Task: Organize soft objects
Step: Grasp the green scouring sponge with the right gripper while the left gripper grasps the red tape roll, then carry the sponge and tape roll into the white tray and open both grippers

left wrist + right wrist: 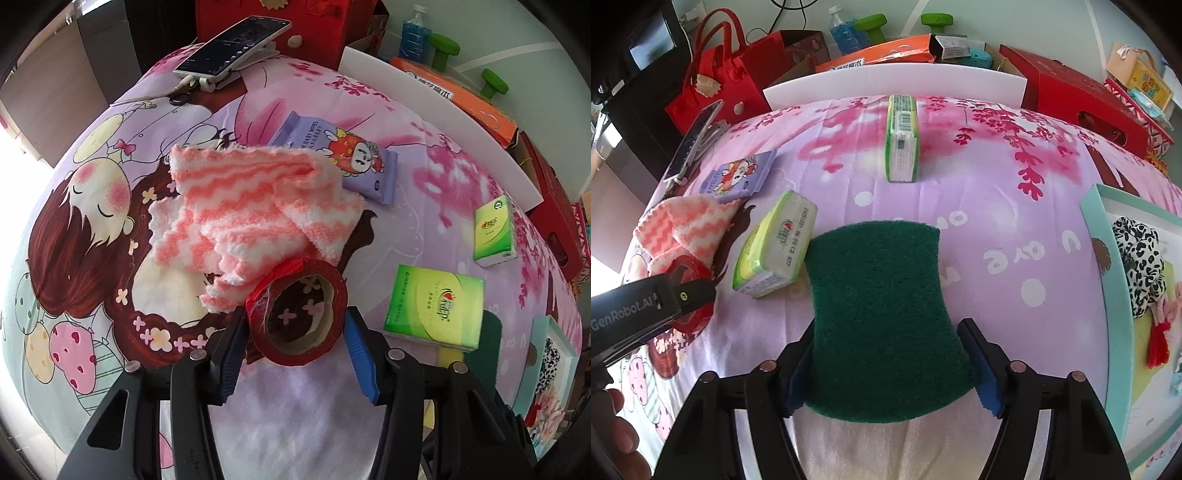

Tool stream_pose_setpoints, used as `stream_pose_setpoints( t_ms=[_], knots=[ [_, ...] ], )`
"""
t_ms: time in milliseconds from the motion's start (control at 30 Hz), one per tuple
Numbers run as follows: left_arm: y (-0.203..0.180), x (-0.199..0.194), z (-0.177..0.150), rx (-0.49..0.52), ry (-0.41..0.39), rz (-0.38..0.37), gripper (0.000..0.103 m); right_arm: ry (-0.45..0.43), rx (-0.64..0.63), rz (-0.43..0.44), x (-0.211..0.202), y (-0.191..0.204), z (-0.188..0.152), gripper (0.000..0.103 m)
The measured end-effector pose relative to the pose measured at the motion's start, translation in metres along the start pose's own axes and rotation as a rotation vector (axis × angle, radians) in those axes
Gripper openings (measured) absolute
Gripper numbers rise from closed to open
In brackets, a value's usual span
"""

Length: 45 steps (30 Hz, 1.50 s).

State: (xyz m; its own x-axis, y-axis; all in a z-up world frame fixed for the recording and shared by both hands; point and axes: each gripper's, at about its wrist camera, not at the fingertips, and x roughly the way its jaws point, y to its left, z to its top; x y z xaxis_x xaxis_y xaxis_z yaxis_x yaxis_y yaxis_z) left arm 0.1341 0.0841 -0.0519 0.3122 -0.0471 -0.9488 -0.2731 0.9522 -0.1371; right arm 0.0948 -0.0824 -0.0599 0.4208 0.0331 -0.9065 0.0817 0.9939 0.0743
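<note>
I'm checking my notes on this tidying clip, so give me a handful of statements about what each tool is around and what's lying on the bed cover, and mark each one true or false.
1. The left tool straddles a red tape roll. True.
2. The right tool is around a yellow banana. False: it is around a green scouring sponge.
3. The pink-and-white striped cloth lies beside the tape roll. True.
4. The purple wipes pack sits inside the teal box. False: it lies on the bed cover.
5. A phone rests at the cover's far edge. True.
</note>
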Motion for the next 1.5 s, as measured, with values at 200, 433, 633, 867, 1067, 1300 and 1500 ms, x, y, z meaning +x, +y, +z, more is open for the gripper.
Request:
stream_pose_setpoints(
  t_ms=[200, 433, 633, 867, 1067, 1300, 1500],
  knots=[
    [0.000, -0.012, 0.003, -0.004, -0.018, -0.019, 0.053, 0.000, 0.019, 0.021, -0.004, -0.005, 0.001, 0.073],
    [-0.001, -0.029, 0.002, 0.001, -0.049, -0.042, 0.053, -0.008, 0.060, 0.029, -0.013, -0.023, 0.003, 0.072],
    [-0.001, -0.050, 0.002, 0.006, -0.099, -0.075, 0.053, -0.057, 0.086, 0.042, -0.034, -0.037, 0.009, 0.072],
    [-0.003, -0.066, 0.003, 0.008, -0.143, -0.099, 0.053, -0.097, 0.099, 0.036, -0.052, -0.048, 0.012, 0.072],
    [-0.015, -0.073, 0.000, 0.034, -0.154, -0.111, 0.053, -0.104, 0.130, 0.035, -0.057, -0.062, 0.013, 0.072],
    [-0.049, -0.081, -0.008, 0.114, -0.165, -0.143, 0.053, -0.137, 0.219, -0.011, -0.073, -0.106, 0.014, 0.072],
    [-0.089, -0.087, -0.018, 0.195, -0.158, -0.215, 0.053, -0.175, 0.315, -0.049, -0.092, -0.155, 0.010, 0.072]
  ],
)
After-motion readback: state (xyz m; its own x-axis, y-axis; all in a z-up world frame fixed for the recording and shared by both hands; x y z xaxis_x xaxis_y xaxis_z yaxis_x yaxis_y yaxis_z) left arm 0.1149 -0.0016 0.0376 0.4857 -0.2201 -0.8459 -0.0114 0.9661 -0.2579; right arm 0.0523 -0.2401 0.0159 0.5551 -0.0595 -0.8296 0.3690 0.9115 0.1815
